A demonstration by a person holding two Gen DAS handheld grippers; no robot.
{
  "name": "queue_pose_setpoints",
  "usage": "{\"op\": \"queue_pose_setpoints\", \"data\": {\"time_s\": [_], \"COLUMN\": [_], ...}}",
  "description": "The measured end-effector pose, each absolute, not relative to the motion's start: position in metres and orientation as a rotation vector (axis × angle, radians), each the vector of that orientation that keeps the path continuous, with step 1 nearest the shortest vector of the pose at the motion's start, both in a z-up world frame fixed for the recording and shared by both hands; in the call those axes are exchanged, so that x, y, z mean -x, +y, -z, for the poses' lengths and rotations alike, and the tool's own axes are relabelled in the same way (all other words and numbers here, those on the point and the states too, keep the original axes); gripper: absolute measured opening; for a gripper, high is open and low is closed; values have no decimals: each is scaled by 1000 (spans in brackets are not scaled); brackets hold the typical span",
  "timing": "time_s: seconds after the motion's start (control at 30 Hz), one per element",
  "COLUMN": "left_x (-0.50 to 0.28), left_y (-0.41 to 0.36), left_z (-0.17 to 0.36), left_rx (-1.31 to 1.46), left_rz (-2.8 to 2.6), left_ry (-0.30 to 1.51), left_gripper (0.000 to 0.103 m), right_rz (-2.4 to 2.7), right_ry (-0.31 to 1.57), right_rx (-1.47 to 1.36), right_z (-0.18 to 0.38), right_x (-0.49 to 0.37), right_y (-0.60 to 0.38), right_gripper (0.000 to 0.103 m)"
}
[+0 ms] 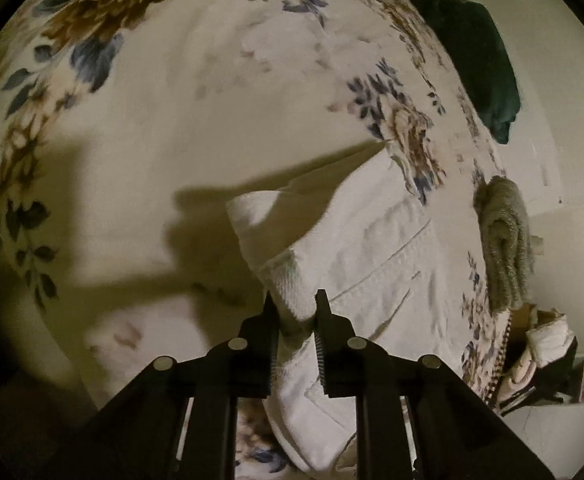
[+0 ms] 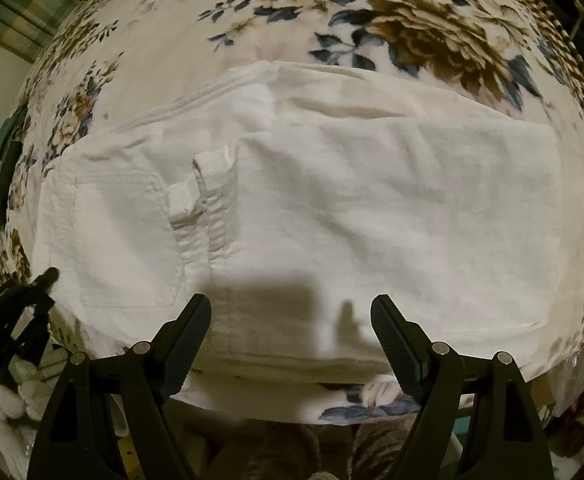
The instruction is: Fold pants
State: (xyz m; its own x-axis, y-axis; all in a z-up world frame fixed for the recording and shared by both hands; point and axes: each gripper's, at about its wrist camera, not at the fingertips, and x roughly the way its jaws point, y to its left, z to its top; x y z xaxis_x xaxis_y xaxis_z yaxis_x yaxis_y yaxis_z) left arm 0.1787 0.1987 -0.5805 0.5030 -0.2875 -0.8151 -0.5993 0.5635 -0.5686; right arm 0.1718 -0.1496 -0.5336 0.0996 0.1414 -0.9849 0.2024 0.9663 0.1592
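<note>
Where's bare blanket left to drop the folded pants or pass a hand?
Free: the floral blanket left of and beyond the white pants, up to the big brown flower print. Crowded: the edge with the grey towel and dark green cloth. The left gripper is shut on the pants; the right gripper is open.

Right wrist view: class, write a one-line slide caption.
Open right gripper hovers at the near edge of white pants, folded on a floral blanket.

Bare blanket beyond pants (grey towel edges it).
</note>
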Motion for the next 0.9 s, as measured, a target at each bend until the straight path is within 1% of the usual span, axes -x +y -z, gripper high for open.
{"op": "queue_pose_setpoints", "data": {"time_s": [0.07,0.1,0.13,0.17,0.23,0.27,0.3,0.33,0.4,0.53,0.67,0.77,0.9], "left_x": [-180,-183,-184,-184,-189,-192,-193,-194,-193,-190,-187,-195,-193], "left_y": [211,216,222,226,225,222,220,217,210,191,155,96,22], "left_z": [606,618,632,639,637,635,631,626,614,569,501,449,423], "left_rx": [1078,1115,1175,1222,1217,1191,1166,1153,1085,937,766,579,406], "left_rz": [-251,-256,-253,-241,-240,-241,-244,-236,-238,-196,-69,87,267], "left_ry": [1095,1104,1101,1078,1053,1050,1044,1022,1003,929,857,818,819], "left_gripper": [25,33,36,36,36,36,31,21,15,14,14,14,13], "right_rz": [47,48,48,46,45,43,41,39,37,40,65,96,150], "right_ry": [1481,1483,1484,1486,1486,1486,1488,1492,1497,1498,1487,1470,1445], "right_rx": [-285,-287,-289,-290,-291,-290,-287,-284,-284,-291,-305,-321,-383], "right_z": [536,536,536,537,537,537,538,539,541,543,541,537,533], "right_x": [-170,-169,-169,-168,-168,-167,-166,-165,-163,-160,-151,-143,-126], "right_y": [-152,-154,-155,-158,-159,-159,-160,-160,-160,-157,-169,-187,-222], "right_gripper": [84,84,84,84,84,84,84,84,84,84,84,84,84]}}
